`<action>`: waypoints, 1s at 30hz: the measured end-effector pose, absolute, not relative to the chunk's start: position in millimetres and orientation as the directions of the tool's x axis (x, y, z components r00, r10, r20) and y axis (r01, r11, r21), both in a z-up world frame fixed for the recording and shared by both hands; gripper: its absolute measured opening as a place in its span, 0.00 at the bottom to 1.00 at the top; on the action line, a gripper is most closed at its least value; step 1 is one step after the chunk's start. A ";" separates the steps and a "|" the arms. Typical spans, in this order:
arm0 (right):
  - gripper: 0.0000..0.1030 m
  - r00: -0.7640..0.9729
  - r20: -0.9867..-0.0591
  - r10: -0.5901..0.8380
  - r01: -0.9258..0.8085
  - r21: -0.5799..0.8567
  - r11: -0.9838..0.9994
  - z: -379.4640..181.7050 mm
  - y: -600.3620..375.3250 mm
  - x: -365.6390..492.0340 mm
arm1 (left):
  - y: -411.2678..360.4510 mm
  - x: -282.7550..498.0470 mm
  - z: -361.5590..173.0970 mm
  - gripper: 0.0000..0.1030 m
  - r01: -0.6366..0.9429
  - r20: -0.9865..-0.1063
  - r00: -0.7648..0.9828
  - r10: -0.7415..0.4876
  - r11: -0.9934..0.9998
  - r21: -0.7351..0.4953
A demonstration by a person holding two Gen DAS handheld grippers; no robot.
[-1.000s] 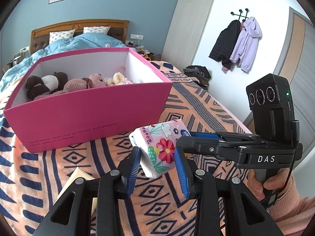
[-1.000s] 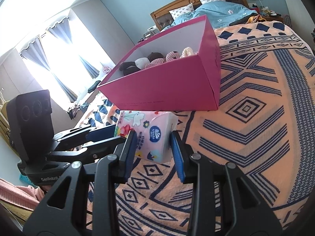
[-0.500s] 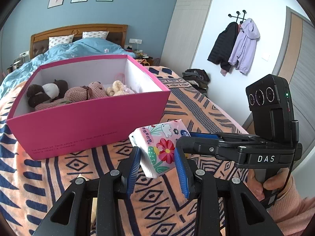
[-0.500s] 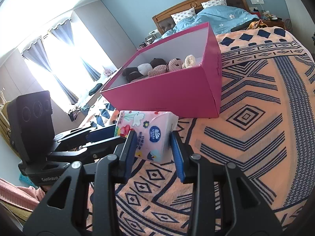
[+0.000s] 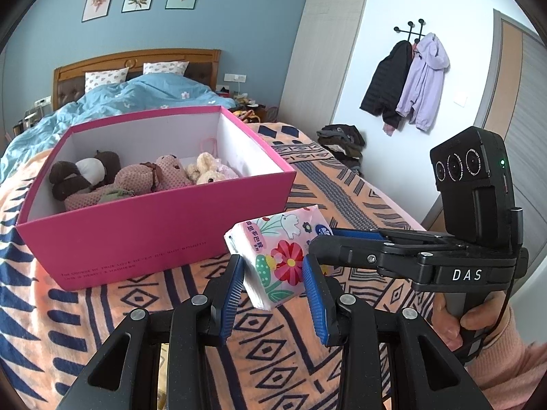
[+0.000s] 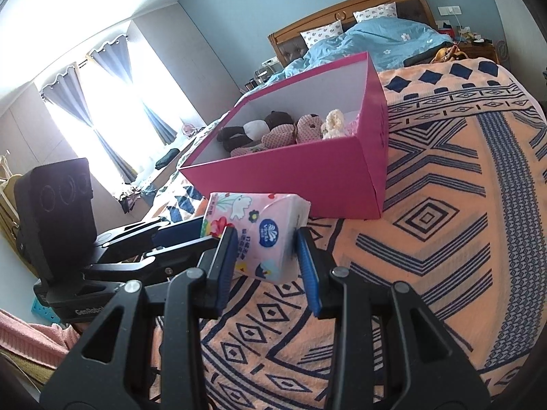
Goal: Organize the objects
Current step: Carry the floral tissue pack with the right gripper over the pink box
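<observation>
A floral pink tissue pack (image 5: 277, 249) hangs just above the patterned bedspread (image 5: 136, 300), held from two sides. My left gripper (image 5: 273, 268) is shut on its near end, blue pads pressing both faces. My right gripper (image 6: 266, 244) is shut on the same tissue pack (image 6: 259, 225) from the other side. Just beyond stands an open pink box (image 5: 154, 232) with white inner walls, and several plush toys (image 5: 143, 177) lie along its far side. The right wrist view has the pink box (image 6: 290, 184) directly behind the pack.
A person's hand (image 5: 471, 317) grips the right tool's handle. A blue duvet (image 5: 136, 95) and a wooden headboard lie behind the box. Coats (image 5: 410, 82) hang on the right wall above a clothes pile (image 5: 342, 136). Bright curtained windows (image 6: 102, 102) are on the left.
Both grippers, with the pack between them, have lifted a little, so the box sits lower in both views and more of its inside shows. Both grips are unchanged.
</observation>
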State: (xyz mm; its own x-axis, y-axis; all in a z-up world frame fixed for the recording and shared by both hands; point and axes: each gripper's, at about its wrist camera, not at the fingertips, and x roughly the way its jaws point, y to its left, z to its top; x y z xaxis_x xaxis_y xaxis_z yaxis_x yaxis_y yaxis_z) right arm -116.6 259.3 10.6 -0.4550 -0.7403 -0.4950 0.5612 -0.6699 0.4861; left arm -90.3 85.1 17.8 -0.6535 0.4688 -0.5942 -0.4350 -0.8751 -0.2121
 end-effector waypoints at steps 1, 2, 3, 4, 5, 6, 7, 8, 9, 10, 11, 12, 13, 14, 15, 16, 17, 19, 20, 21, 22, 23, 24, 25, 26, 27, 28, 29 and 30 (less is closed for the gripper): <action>0.38 -0.456 -0.493 -0.741 0.562 0.486 -0.669 11.6 259.5 -116.8 | 84.9 -90.8 18.2 0.34 -0.435 -0.593 -0.655 0.468 -0.876 -0.210; 0.38 -0.457 -0.490 -0.742 0.564 0.486 -0.668 12.7 259.4 -117.4 | 84.8 -90.8 19.0 0.34 -0.434 -0.592 -0.657 0.467 -0.876 -0.210; 0.38 -0.458 -0.489 -0.742 0.565 0.484 -0.668 13.6 259.2 -116.8 | 84.4 -91.3 19.9 0.34 -0.434 -0.590 -0.658 0.468 -0.876 -0.210; 0.38 -0.460 -0.487 -0.742 0.567 0.482 -0.668 14.6 258.8 -116.9 | 84.1 -91.6 20.9 0.34 -0.434 -0.588 -0.661 0.467 -0.876 -0.209; 0.38 -0.460 -0.486 -0.743 0.569 0.482 -0.667 15.3 258.4 -117.1 | 83.8 -91.8 21.5 0.34 -0.434 -0.586 -0.663 0.466 -0.877 -0.207; 0.38 -0.460 -0.485 -0.743 0.569 0.482 -0.667 15.9 258.1 -117.3 | 83.5 -92.2 22.2 0.34 -0.434 -0.585 -0.664 0.465 -0.877 -0.205; 0.38 -0.461 -0.485 -0.743 0.569 0.481 -0.667 16.5 257.9 -117.6 | 83.2 -92.7 22.8 0.34 -0.434 -0.584 -0.666 0.464 -0.878 -0.203; 0.38 -0.461 -0.485 -0.743 0.571 0.479 -0.667 17.1 257.3 -118.0 | 83.2 -92.8 22.9 0.34 -0.433 -0.584 -0.667 0.462 -0.879 -0.201; 0.38 -0.461 -0.484 -0.744 0.572 0.478 -0.666 17.6 257.3 -118.2 | 82.9 -93.2 23.2 0.34 -0.432 -0.583 -0.669 0.461 -0.880 -0.199; 0.38 -0.462 -0.484 -0.744 0.573 0.477 -0.666 18.3 257.2 -118.4 | 82.8 -93.5 23.6 0.34 -0.431 -0.582 -0.670 0.461 -0.880 -0.200; 0.38 -0.462 -0.483 -0.743 0.574 0.476 -0.666 18.9 256.8 -118.6 | 82.3 -94.1 23.9 0.34 -0.431 -0.582 -0.671 0.460 -0.880 -0.200; 0.38 -0.463 -0.482 -0.744 0.576 0.475 -0.666 19.8 256.6 -119.0 | 81.8 -94.4 24.2 0.34 -0.430 -0.581 -0.671 0.460 -0.880 -0.200; 0.38 -0.463 -0.481 -0.744 0.577 0.474 -0.666 20.5 256.3 -119.7 | 81.5 -94.7 24.6 0.34 -0.430 -0.580 -0.673 0.460 -0.880 -0.200; 0.38 -0.464 -0.480 -0.744 0.579 0.472 -0.665 21.7 255.9 -120.1 | 81.8 -94.6 25.1 0.34 -0.429 -0.578 -0.674 0.459 -0.881 -0.199; 0.38 -0.465 -0.479 -0.745 0.580 0.471 -0.665 22.5 256.0 -120.4 | 81.4 -95.1 25.4 0.34 -0.429 -0.578 -0.675 0.458 -0.881 -0.198; 0.38 -0.466 -0.478 -0.745 0.581 0.470 -0.664 23.5 256.2 -119.1 | 80.9 -95.6 26.0 0.34 -0.428 -0.577 -0.677 0.458 -0.882 -0.199; 0.38 -0.466 -0.477 -0.745 0.583 0.468 -0.664 24.3 255.8 -119.6 | 80.5 -96.3 26.5 0.34 -0.428 -0.576 -0.678 0.457 -0.882 -0.198; 0.38 -0.468 -0.474 -0.746 0.586 0.466 -0.663 25.8 255.5 -120.7 | 79.8 -97.4 27.6 0.34 -0.427 -0.574 -0.680 0.457 -0.882 -0.197; 0.38 -0.468 -0.473 -0.746 0.587 0.465 -0.663 26.5 255.4 -121.6 | 79.7 -97.5 28.0 0.34 -0.427 -0.573 -0.681 0.456 -0.883 -0.196; 0.38 -0.469 -0.473 -0.746 0.587 0.464 -0.663 27.0 255.0 -122.8 | 79.9 -97.8 28.4 0.34 -0.427 -0.573 -0.681 0.456 -0.883 -0.194; 0.38 -0.470 -0.473 -0.746 0.588 0.463 -0.664 27.6 254.9 -123.4 | 79.8 -98.5 28.8 0.34 -0.427 -0.573 -0.682 0.455 -0.883 -0.194; 0.38 -0.472 -0.472 -0.745 0.589 0.461 -0.664 28.6 254.5 -123.9 | 79.6 -98.4 28.7 0.34 -0.427 -0.572 -0.683 0.455 -0.884 -0.193; 0.38 -0.472 -0.471 -0.745 0.590 0.459 -0.664 29.1 254.2 -124.5 | 79.6 -98.6 29.1 0.34 -0.426 -0.572 -0.684 0.453 -0.884 -0.191; 0.38 -0.473 -0.469 -0.745 0.591 0.459 -0.664 29.7 254.0 -125.0 | 79.2 -99.3 29.4 0.34 -0.425 -0.571 -0.685 0.453 -0.885 -0.193; 0.38 -0.474 -0.469 -0.745 0.591 0.458 -0.664 30.2 253.7 -125.2 | 78.9 -99.7 30.0 0.34 -0.424 -0.570 -0.685 0.453 -0.885 -0.193; 0.38 -0.475 -0.467 -0.746 0.592 0.458 -0.664 30.9 253.5 -125.9 | 78.6 -100.3 30.3 0.34 -0.423 -0.570 -0.686 0.452 -0.885 -0.192; 0.38 -0.475 -0.467 -0.746 0.593 0.457 -0.663 31.4 253.2 -126.4 | 78.3 -100.9 30.6 0.34 -0.422 -0.569 -0.687 0.452 -0.886 -0.193; 0.38 -0.476 -0.466 -0.746 0.593 0.456 -0.664 31.8 252.8 -126.9 | 78.0 -101.7 31.1 0.34 -0.422 -0.569 -0.687 0.452 -0.885 -0.194; 0.38 -0.476 -0.466 -0.746 0.594 0.455 -0.663 32.3 252.8 -127.2 | 78.0 -102.3 31.6 0.34 -0.422 -0.569 -0.687 0.452 -0.886 -0.194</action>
